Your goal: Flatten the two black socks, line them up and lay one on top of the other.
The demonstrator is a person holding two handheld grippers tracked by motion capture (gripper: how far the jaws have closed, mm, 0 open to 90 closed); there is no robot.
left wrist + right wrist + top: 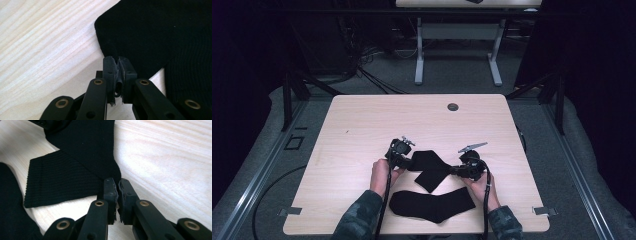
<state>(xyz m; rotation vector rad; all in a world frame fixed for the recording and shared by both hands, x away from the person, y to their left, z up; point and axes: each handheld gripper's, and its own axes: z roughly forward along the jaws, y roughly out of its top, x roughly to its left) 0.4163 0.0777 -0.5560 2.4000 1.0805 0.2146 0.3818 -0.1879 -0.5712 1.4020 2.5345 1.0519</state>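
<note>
Gripping upper sock point(428, 167): left claw point(408, 162), right claw point(454, 170), both clamped; second sock point(432, 204) free.

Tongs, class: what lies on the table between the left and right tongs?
In the high view, the folded black sock spans the gap between the left tongs and the right tongs, each shut on an edge of it.
</note>
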